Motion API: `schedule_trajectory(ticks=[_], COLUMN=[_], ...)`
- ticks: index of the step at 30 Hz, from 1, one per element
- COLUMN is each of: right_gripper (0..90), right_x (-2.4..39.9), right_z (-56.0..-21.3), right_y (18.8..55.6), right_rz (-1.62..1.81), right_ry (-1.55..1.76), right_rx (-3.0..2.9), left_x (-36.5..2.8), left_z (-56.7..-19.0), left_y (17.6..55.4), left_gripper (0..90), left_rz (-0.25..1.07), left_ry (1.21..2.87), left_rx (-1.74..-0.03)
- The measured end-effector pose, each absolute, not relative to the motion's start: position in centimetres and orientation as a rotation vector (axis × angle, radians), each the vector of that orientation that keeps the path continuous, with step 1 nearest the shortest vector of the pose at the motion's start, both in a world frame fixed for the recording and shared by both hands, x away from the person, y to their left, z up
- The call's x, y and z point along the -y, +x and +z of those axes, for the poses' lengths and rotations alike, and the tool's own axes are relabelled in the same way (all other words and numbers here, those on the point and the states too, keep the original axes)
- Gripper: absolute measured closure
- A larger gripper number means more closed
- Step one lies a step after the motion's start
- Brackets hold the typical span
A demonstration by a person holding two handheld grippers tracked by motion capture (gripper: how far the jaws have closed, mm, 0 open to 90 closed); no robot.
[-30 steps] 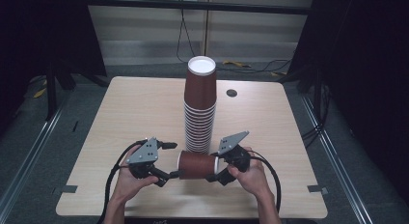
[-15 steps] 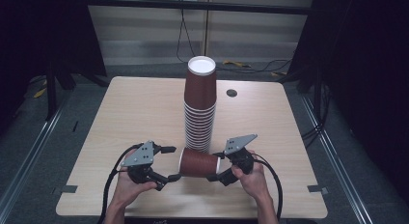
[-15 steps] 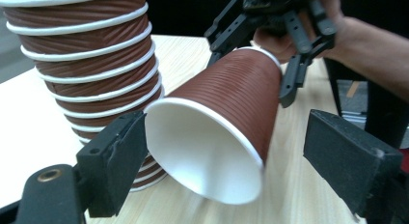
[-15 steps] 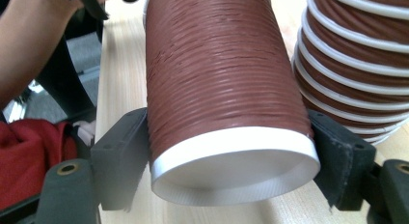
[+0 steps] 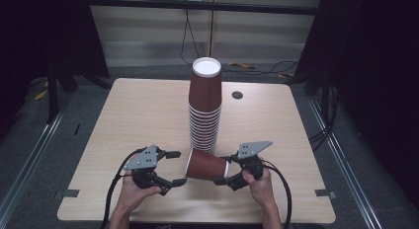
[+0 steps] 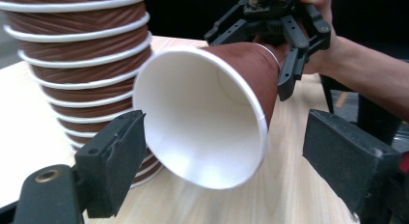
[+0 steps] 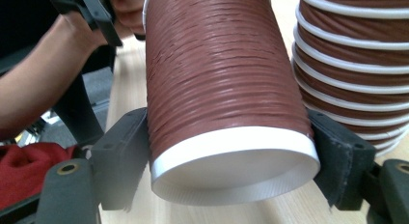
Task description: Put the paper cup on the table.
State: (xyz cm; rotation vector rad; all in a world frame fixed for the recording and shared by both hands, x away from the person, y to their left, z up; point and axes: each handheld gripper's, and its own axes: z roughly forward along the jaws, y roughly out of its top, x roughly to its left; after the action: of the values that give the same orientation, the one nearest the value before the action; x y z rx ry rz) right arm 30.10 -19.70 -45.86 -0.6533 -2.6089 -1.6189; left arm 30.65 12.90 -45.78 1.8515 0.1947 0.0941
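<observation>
A single brown paper cup (image 5: 206, 164) lies on its side over the table (image 5: 138, 110), held between the 2 grippers. The right gripper (image 5: 228, 171) grasps the cup's narrow base end: in the right gripper view its 2 jaws press on opposite sides of the cup (image 7: 226, 103) just behind the white bottom rim. The left gripper (image 5: 174, 167) stands released; in the left gripper view its 2 jaws are spread apart, with the cup's white open mouth (image 6: 202, 118) between them, touching neither jaw. Beyond the mouth, in that view, the right gripper (image 6: 270, 26) and the hand behind it clasp the far end of the cup. A tall stack of cups (image 5: 204, 108), turned mouth-down, stands just beyond the held cup; it appears beside the left-hand jaw in the left gripper view (image 6: 72, 64) and beside the right-hand jaw in the right gripper view (image 7: 357, 64). A hand (image 5: 132, 194) holds the left gripper from below.
</observation>
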Motion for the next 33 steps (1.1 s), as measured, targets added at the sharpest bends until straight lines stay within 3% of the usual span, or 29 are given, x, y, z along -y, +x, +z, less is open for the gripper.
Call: schedule_trajectory(ticks=[15,20,33], right_gripper=[22.6,22.6,22.6], right_x=[19.2,19.1,18.8], right_z=[-46.0,-45.8,-45.3], right_y=[29.7,29.6,29.5], right_rz=[-1.711,-1.718,-1.746], right_ry=[-0.575,-0.554,-0.498], right_rx=[2.567,2.576,2.58], left_x=[-12.4,-12.0,-11.6], left_z=[-46.7,-47.1,-46.8], left_y=[31.1,31.5,31.6], left_gripper=[13.0,2.4,0.0], left_rz=[0.08,0.065,0.044], left_ry=[1.853,1.849,1.826], left_rx=[-0.239,-0.247,-0.206])
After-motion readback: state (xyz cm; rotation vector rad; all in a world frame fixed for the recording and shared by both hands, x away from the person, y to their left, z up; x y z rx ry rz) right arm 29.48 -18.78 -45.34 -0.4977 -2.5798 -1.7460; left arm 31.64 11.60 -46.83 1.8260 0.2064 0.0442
